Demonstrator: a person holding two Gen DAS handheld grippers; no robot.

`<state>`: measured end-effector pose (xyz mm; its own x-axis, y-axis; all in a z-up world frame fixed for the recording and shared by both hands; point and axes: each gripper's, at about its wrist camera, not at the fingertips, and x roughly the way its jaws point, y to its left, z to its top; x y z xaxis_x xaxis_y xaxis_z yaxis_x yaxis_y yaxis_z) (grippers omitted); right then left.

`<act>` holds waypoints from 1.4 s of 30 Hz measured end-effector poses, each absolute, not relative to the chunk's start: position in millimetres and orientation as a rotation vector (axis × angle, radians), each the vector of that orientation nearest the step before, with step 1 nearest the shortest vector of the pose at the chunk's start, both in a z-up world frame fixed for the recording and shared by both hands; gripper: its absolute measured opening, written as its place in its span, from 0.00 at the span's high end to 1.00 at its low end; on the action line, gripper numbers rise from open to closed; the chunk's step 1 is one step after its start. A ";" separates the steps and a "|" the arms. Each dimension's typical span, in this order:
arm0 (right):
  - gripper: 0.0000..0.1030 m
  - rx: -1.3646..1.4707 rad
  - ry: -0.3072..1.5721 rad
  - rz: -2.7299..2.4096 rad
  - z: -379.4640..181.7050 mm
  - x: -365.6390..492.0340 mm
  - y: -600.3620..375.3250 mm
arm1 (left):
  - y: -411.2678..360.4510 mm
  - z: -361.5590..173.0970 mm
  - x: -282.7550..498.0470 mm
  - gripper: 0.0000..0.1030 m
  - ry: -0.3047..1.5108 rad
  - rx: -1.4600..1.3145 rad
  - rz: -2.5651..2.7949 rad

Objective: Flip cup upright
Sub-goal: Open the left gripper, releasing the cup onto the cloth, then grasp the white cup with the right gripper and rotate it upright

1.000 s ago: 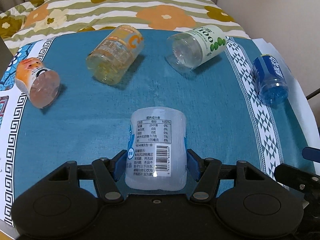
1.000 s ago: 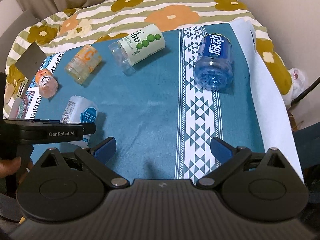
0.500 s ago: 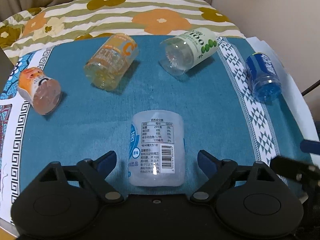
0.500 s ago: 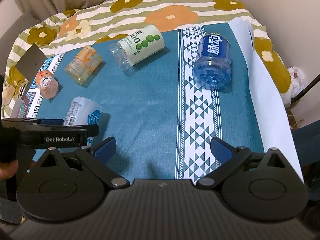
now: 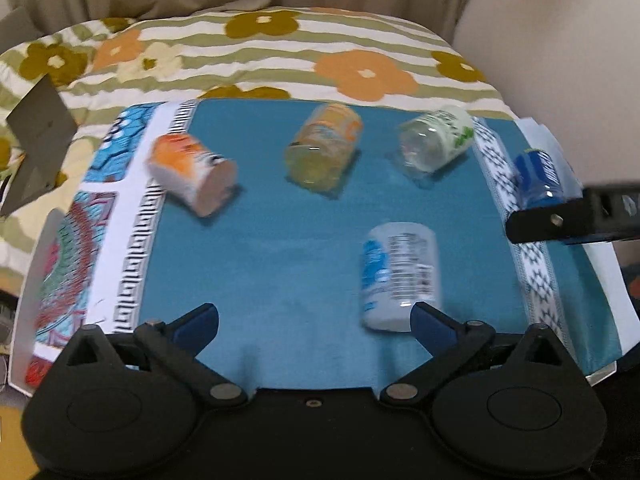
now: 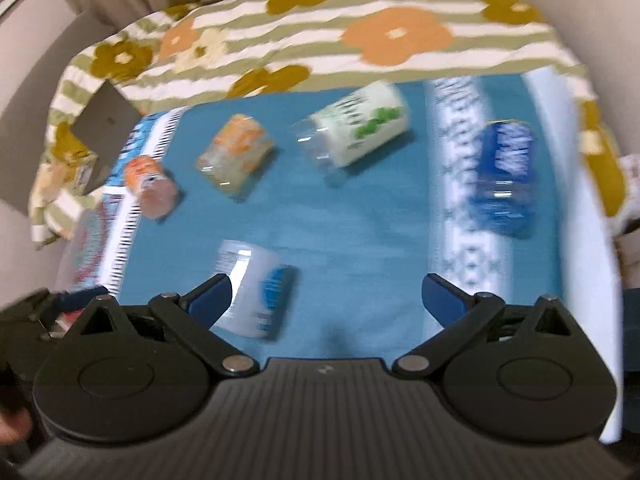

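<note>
No text can be read; motion blur smears every label. The white cup [image 5: 400,276] near the teal cloth's [image 5: 280,248] front edge bears what looks like a barcode and small print, illegible.

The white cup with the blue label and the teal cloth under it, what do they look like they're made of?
White cup: probably thin translucent plastic, frosted, with a glossy printed wrap; small highlights glint near its base. Blur leaves the finish uncertain.
Teal cloth: woven fabric, matte; no shine, faint creases, and a printed patterned border.
</note>
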<state>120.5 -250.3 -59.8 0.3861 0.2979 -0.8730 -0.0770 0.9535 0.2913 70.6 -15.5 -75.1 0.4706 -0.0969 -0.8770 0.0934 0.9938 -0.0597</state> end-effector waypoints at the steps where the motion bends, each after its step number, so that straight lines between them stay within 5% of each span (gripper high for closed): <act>1: 0.00 0.237 1.172 0.257 -64.0 126.9 -244.6 | -7.8 -75.6 69.5 0.00 1.070 -0.009 -0.111; 13: 0.01 0.512 1.387 0.231 -131.1 177.1 -209.0 | 45.9 -99.7 62.1 0.00 1.128 -0.024 -0.089; 24: 0.26 0.580 1.442 0.202 -150.7 181.4 -206.0 | 54.1 -106.7 65.3 0.00 1.151 -0.031 -0.121; 30: 0.29 0.588 1.418 0.202 -147.1 177.9 -206.7 | 53.2 -105.6 63.3 0.00 1.153 -0.030 -0.133; 35: 0.30 0.616 1.280 0.208 -120.2 168.2 -209.4 | 55.6 -97.5 60.4 0.00 1.138 -0.027 -0.126; 42: 0.30 0.267 0.755 0.118 -91.2 116.6 -161.2 | 62.9 -100.5 60.4 0.00 1.165 -0.009 -0.142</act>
